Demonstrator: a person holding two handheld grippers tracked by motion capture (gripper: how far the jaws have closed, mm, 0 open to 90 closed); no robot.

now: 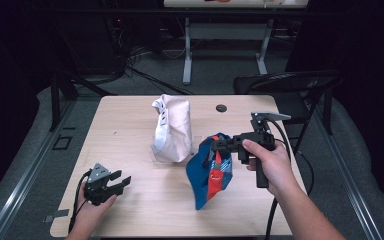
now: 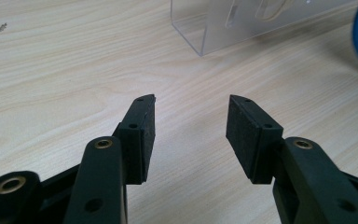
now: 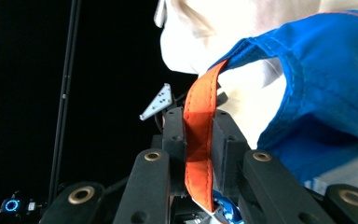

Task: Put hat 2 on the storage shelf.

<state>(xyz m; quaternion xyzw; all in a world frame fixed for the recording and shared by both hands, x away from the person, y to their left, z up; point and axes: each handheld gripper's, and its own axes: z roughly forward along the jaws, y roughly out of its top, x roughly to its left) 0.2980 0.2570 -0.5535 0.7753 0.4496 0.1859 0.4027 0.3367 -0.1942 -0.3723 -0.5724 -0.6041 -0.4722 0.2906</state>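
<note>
The blue bag (image 1: 210, 172) hangs by its orange strap (image 3: 198, 144) from the right tongs (image 1: 216, 145), clamped on that strap, its lower end apparently touching the bench (image 1: 130, 210) just right of the white bag (image 1: 172, 129). The pick-up looks done; where it should go remains open. The left tongs (image 1: 121, 181) rest apart and empty near the bench's front left, facing a clear stand (image 2: 228, 23).

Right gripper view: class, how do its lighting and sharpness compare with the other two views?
Right gripper view: the white cloth is blown out against a black background, while the orange strap is sharp. Left gripper view: evenly lit, pads crisp, a clear plastic stand catching light. High view: table lit, surroundings dark, soft overall.
</note>
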